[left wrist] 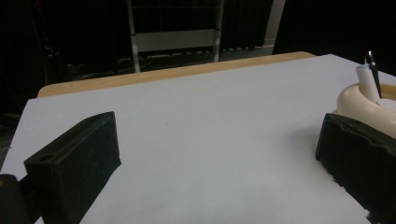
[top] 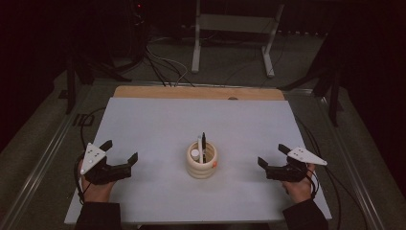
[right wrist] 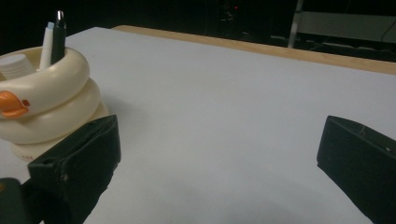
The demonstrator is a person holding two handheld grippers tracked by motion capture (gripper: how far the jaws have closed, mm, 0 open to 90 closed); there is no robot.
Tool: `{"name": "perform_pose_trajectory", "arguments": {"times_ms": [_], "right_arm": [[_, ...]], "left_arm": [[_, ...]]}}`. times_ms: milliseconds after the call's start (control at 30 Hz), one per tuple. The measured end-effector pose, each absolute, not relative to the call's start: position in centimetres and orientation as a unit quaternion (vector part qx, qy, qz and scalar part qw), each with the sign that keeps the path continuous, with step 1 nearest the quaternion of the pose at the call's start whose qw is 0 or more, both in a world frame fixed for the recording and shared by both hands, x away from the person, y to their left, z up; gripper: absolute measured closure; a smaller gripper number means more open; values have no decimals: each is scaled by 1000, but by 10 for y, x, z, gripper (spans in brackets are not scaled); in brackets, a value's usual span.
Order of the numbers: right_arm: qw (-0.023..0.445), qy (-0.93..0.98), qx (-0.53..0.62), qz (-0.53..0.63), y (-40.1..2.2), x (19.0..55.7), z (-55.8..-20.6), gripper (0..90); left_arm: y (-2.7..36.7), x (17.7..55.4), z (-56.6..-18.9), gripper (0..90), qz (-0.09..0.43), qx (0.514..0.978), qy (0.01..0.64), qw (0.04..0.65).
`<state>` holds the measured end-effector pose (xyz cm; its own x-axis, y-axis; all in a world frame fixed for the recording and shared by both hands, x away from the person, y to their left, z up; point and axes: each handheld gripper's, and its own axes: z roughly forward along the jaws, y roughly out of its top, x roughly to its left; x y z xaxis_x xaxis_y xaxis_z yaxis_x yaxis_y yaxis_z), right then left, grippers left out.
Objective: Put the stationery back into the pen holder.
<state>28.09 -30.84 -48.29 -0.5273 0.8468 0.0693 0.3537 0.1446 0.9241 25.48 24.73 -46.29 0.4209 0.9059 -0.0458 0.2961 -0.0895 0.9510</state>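
On the white table (top: 143,124), the black pen (top: 204,146) stands upright in the cream holder (top: 201,165).

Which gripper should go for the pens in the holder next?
Little between them. The left gripper looks slightly nearer the cream ring holder than the right gripper. Both are open and aimed at it; I'd lean left.

Pen holder (right wrist: 46,100): we note smooth cream plastic with a soft sheen and a glossy orange spot. Black pen (top: 204,143): shiny, with a metal-looking tip. White pen (top: 199,146): plain matt plastic. Surface (top: 158,124): we record a matt, smooth pale sheet, paper-like, over a bare wood edge. Left claw (top: 120,151) and right claw (top: 272,154): dull black plastic, slightly rough.
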Motion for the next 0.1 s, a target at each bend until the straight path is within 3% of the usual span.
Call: {"name": "perform_pose_trajectory", "arguments": {"times_ms": [100], "right_arm": [[250,714,420,502,-308,281,-483,0]], "left_arm": [[247,255,-464,2,302,677,446,501]]}}
